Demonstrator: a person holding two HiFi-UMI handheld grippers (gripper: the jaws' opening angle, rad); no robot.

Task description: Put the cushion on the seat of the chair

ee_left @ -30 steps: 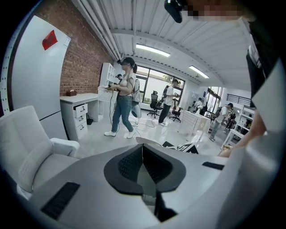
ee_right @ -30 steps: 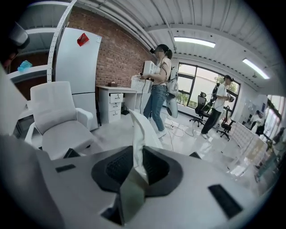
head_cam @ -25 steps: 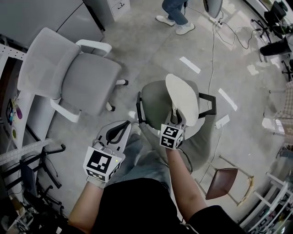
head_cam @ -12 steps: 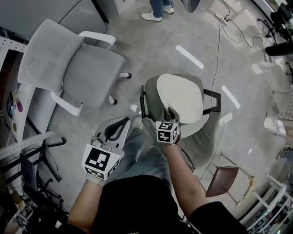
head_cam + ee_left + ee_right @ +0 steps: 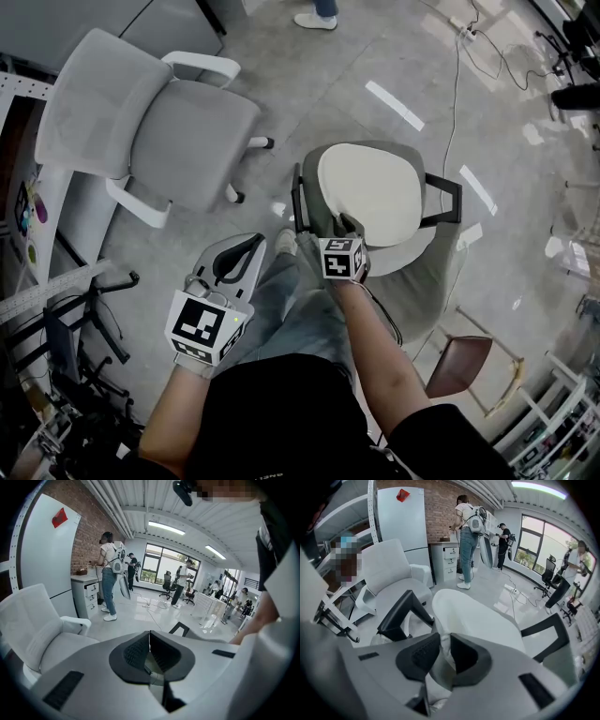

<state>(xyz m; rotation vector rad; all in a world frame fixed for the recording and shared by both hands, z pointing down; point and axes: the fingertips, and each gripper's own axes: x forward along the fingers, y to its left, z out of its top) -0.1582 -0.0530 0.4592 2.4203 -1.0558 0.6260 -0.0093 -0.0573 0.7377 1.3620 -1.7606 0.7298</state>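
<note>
Right gripper (image 5: 347,225) clamps the cushion (image 5: 375,192) by its near edge. Lower it flat, centred on the chair (image 5: 417,255) seat, then release. Left gripper (image 5: 246,255) closed, empty.

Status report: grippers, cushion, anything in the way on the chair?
Right gripper shut on cushion, near edge. It lies flat over chair seat. Left gripper shut, empty. Nothing in the way.

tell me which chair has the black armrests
The grey-green chair in front of the right gripper, the one with the cream cushion over its seat. The pale grey chair to its left has white armrests.
</note>
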